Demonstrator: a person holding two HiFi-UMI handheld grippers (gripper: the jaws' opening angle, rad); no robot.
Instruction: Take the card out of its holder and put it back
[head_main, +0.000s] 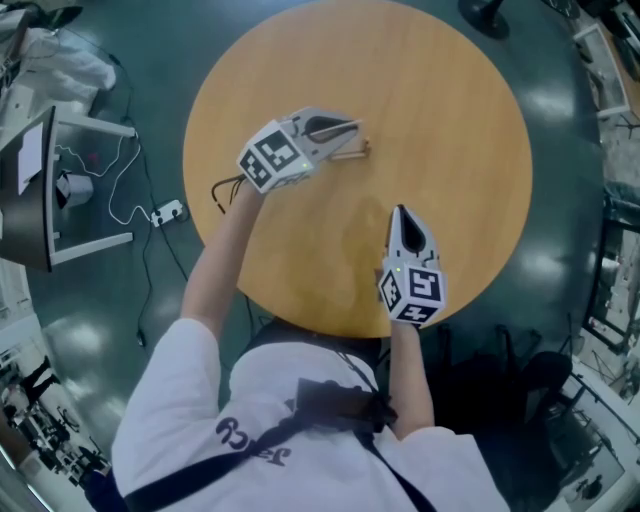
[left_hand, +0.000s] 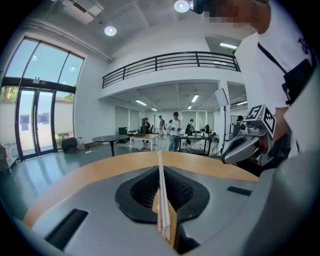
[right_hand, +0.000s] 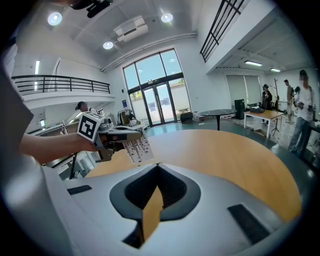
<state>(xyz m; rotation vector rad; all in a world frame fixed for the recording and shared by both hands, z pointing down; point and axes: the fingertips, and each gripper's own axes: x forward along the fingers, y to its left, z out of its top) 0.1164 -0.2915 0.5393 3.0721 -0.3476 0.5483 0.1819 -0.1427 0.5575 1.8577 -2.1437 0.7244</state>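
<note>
Evidently thin, light and bendy, the card was pinched near one edge by the left gripper; the right gripper was closed, empty.

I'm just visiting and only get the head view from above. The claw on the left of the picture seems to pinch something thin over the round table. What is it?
Observer: The right gripper view sees it flat-on. It is a white card printed with black marks, hanging down from the left gripper.
Operator: Is it really clamped, or just resting there?
Observer: Clamped. The left gripper view shows the card edge-on, with both jaws pressed against it.
Operator: And the other claw, is it carrying anything?
Observer: No. The right gripper has its jaws together with nothing between them.
</note>
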